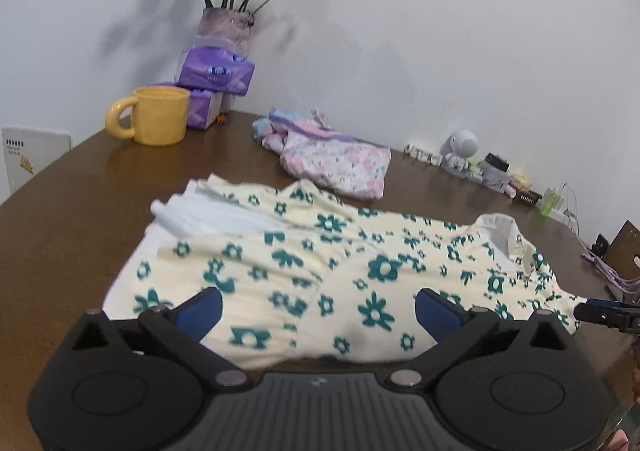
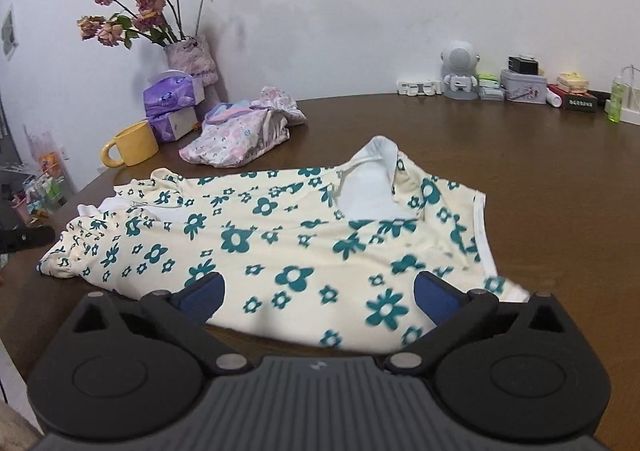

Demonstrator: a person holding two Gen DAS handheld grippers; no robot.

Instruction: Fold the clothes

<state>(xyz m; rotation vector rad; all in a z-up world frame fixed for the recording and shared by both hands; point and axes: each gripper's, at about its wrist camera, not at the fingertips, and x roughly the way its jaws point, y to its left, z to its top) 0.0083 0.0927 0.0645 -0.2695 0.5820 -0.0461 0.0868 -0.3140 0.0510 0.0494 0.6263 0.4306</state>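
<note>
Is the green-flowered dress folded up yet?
Partly. The dress lies along the table with one side turned over itself, white inner fabric showing, but it is still long, not a compact stack.

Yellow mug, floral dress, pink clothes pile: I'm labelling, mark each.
yellow mug (image 1: 162, 117), left wrist view, side wall
floral dress (image 2: 280, 235), right wrist view, mid front
pink clothes pile (image 1: 340, 163), left wrist view, top fabric

We see right claw (image 2: 318, 297) spread wide above near edge of cream floral garment (image 2: 280, 235), nothing between pads. Garment lies flat on brown surface (image 2: 540, 171). Behind: pink floral clothes pile (image 2: 240, 135), yellow mug (image 2: 132, 149), tissue packs (image 2: 172, 103), vase of roses (image 2: 192, 55).
</note>
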